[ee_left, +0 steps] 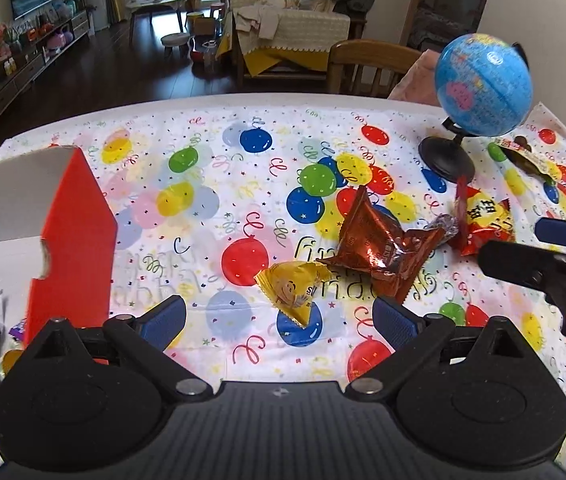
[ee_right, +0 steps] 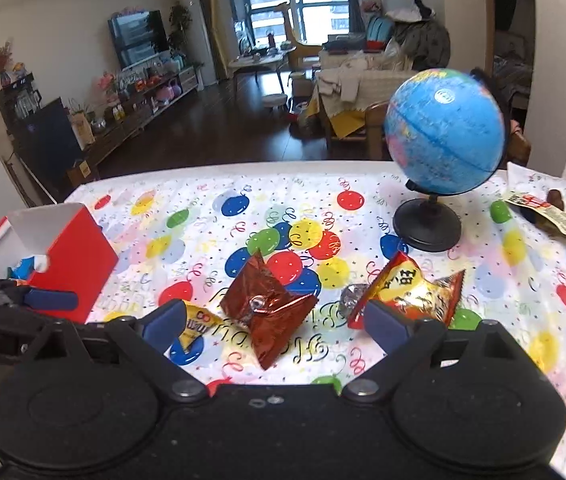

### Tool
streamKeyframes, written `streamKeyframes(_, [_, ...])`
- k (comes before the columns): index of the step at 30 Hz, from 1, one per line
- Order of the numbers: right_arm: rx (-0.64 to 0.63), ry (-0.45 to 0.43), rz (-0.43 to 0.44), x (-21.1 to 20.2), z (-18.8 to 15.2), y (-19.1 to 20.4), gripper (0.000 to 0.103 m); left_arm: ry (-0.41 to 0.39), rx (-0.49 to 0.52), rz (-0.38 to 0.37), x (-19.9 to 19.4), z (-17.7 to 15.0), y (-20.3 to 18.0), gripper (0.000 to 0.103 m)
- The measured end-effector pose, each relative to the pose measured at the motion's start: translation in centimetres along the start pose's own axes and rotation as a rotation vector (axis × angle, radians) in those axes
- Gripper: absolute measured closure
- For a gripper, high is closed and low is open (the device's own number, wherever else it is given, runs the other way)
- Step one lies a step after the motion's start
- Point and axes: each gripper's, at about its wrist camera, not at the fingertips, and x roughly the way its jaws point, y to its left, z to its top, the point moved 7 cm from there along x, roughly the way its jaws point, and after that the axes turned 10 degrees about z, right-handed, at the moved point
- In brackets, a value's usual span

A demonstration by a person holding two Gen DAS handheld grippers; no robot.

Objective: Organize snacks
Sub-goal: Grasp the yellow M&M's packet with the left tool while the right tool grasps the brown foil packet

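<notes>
Nearest the left wrist lens: left gripper (ee_left: 279,322), jaws spread wide and empty, blue pads either side of a yellow triangular snack packet (ee_left: 293,286) lying on the counter (ee_left: 211,240) just ahead of them, not touched. Beyond that packet, touching or nearly so, a crumpled brown foil snack bag (ee_left: 379,246); to its right a small silver-wrapped sweet (ee_left: 445,224), then a red-and-yellow snack bag (ee_left: 483,220) with printed characters. Balloon-patterned party cloth over the whole counter. At the left edge, a red-sided cardboard box (ee_left: 71,232) with a white inner flap, several wrapped snacks already inside, their kinds hard to make out at the frame's rim. Far right, a blue desk globe (ee_left: 483,84) on a black stand, upright, with another opened wrapper (ee_left: 531,158) beside its base.

From the right wrist view: right gripper (ee_right: 279,326), jaws likewise wide, nothing between the pads pressed or held; brown foil snack bag (ee_right: 269,308) lying in the gap ahead, yellow triangular snack packet (ee_right: 195,326) partly hidden behind the left pad, red-and-yellow snack bag (ee_right: 411,292) just past the right pad. Red-sided cardboard box (ee_right: 73,262) at left, left gripper's blue pad in front of it. Desk globe (ee_right: 445,132) behind and to the right.
</notes>
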Motion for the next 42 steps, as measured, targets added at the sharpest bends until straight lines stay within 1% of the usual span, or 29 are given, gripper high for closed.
streamKeyframes(12, [-0.033,0.130,0.042,7.8,0.7,-1.5,0.008,0.042,-0.006,0.012,4.6,0.4,-1.0,0.004])
streamKeyframes(14, [-0.027,0.155,0.056,9.0,0.6,-1.7,0.010,0.051,-0.003,0.011,5.2,0.3,-1.2,0.004])
streamKeyframes(18, [-0.017,0.189,0.083,10.8,0.2,-1.7,0.012,0.076,0.013,-0.007,6.2,0.1,-1.8,0.019])
streamKeyframes(19, [-0.017,0.193,0.086,11.0,0.0,-1.7,0.016,0.080,0.015,-0.013,6.3,0.1,-1.9,0.021])
streamKeyframes(20, [-0.014,0.197,0.091,11.2,-0.1,-1.7,0.020,0.084,0.016,-0.016,6.5,0.1,-2.0,0.026])
streamKeyframes(21, [-0.011,0.198,0.095,11.4,-0.1,-1.6,0.020,0.090,0.016,-0.018,6.7,0.1,-2.0,0.031])
streamKeyframes(24, [0.009,0.201,0.116,11.5,-0.2,-1.7,0.027,0.104,0.018,-0.037,7.1,0.1,-2.3,0.042])
streamKeyframes(27, [0.008,0.200,0.119,11.4,-0.5,-1.7,0.033,0.112,0.038,-0.032,7.4,0.1,-2.6,0.042])
streamKeyframes(28, [0.011,0.201,0.123,11.3,-0.5,-1.6,0.041,0.116,0.041,-0.031,7.5,0.1,-2.6,0.042])
streamKeyframes(29, [0.018,0.201,0.128,11.2,-0.6,-1.6,0.044,0.120,0.039,-0.031,7.7,0.0,-2.6,0.042])
streamKeyframes(32, [0.034,0.190,0.128,10.8,-0.7,-1.6,0.050,0.162,0.022,-0.017,8.4,-0.1,-2.1,0.042])
streamKeyframes(36, [0.060,0.173,0.114,10.2,-1.1,-1.5,0.055,0.157,0.021,-0.010,8.6,-0.1,-1.8,0.044])
streamKeyframes(37, [0.066,0.168,0.109,10.1,-1.2,-1.5,0.056,0.149,0.018,-0.015,8.5,0.0,-1.8,0.047])
streamKeyframes(38, [0.072,0.161,0.104,9.9,-1.3,-1.5,0.057,0.142,0.015,-0.023,8.4,0.0,-1.7,0.058])
streamKeyframes(39, [0.082,0.156,0.099,9.7,-1.5,-1.6,0.058,0.140,0.015,-0.030,8.4,0.0,-1.7,0.065])
streamKeyframes(41, [0.108,0.150,0.093,9.2,-1.9,-1.7,0.059,0.137,0.015,-0.038,8.2,0.0,-1.8,0.073])
streamKeyframes(42, [0.117,0.148,0.091,9.1,-2.1,-1.7,0.059,0.134,0.017,-0.039,8.1,0.0,-1.8,0.074])
